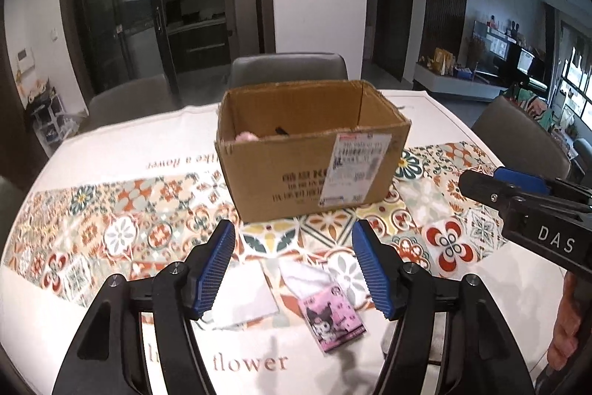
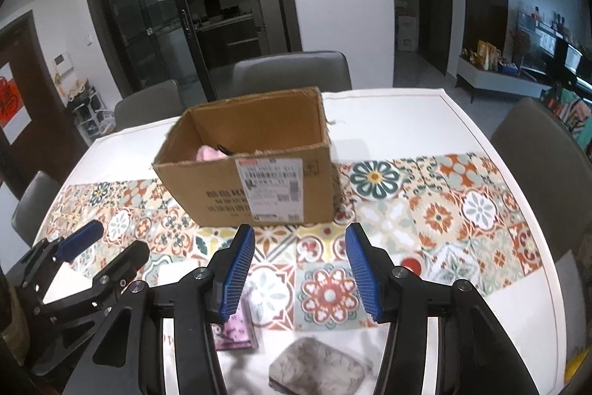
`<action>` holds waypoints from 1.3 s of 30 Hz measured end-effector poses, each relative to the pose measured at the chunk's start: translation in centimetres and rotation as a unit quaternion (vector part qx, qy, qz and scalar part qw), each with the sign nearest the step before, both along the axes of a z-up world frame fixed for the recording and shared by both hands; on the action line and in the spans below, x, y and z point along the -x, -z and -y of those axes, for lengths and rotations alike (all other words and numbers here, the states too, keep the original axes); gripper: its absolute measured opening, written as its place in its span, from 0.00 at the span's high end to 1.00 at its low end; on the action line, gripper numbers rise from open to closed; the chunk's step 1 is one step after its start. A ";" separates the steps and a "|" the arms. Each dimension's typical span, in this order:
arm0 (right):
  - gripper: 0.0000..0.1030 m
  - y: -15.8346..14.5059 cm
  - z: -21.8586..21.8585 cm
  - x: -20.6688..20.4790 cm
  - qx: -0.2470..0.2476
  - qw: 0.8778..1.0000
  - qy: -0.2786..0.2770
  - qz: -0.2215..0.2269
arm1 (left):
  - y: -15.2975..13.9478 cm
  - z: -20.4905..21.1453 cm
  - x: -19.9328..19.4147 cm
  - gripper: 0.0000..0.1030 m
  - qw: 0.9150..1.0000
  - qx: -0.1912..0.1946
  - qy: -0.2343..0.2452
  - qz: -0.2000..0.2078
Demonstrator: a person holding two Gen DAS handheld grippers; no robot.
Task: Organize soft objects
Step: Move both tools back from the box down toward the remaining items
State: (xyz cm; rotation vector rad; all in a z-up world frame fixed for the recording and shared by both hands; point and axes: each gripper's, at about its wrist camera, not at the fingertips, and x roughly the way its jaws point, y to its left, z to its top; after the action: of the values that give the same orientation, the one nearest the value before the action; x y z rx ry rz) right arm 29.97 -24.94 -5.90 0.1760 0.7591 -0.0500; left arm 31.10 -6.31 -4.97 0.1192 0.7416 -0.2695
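**Between picks: both grippers empty, coming to the near-edge items**

Left to right across the table [image 1: 111,143]. Left gripper [image 1: 294,265]: jaws apart, nothing between the pads, hovering over a flat white cloth [image 1: 246,297] and, just to its right, a second white piece [image 1: 307,278] with a pink cartoon-printed packet [image 1: 335,322] lying on its near end. Centre, farther back: open cardboard box [image 1: 307,158] on the patterned tablecloth [image 1: 122,228], already holding a pink plush [image 1: 246,136] beside something small and dark that cannot be made out. Right gripper [image 2: 299,273]: jaws likewise apart and empty, above bare patterned cloth.

Judged step: some sorting done, judging by what lies in the box; now a reach for the next soft thing. Next move likely calls for lowering over one cloth, centring the pads on a fold or edge, closing firmly enough to lift limp fabric, then carrying it over the near wall of the box. Risk: dragging the packet along with the cloth beneath it.

Left wrist view alone: both white cloths and the printed face of the packet. Right wrist view alone: a grey marbled pouch [image 2: 320,369] near the table's front edge, below the right jaws, and a yellow scrap at far right, too cut off to identify.
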 end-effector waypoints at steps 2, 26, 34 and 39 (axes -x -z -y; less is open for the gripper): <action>0.49 0.3 0.1 0.4 0.000 1.000 0.005 -0.003 | 0.4 0.0 0.4 0.37 1.000 0.004 -0.004 -0.004; 0.49 7.1 1.7 4.7 -0.036 0.993 0.049 -0.098 | 6.9 1.8 3.2 0.32 0.997 -0.012 0.011 -0.082; 0.49 9.5 2.1 5.4 -0.065 0.987 0.057 -0.137 | 8.6 2.6 3.0 0.26 0.994 -0.012 0.020 -0.107; 0.49 11.0 2.5 5.7 -0.080 0.982 0.060 -0.162 | 9.7 2.9 2.9 0.25 0.992 -0.010 0.024 -0.125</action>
State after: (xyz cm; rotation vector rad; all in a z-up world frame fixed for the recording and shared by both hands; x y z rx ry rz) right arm 24.31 -27.44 -16.91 0.3727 1.0778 -0.1357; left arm 28.23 -9.22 -14.62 0.1243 0.9909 -0.3267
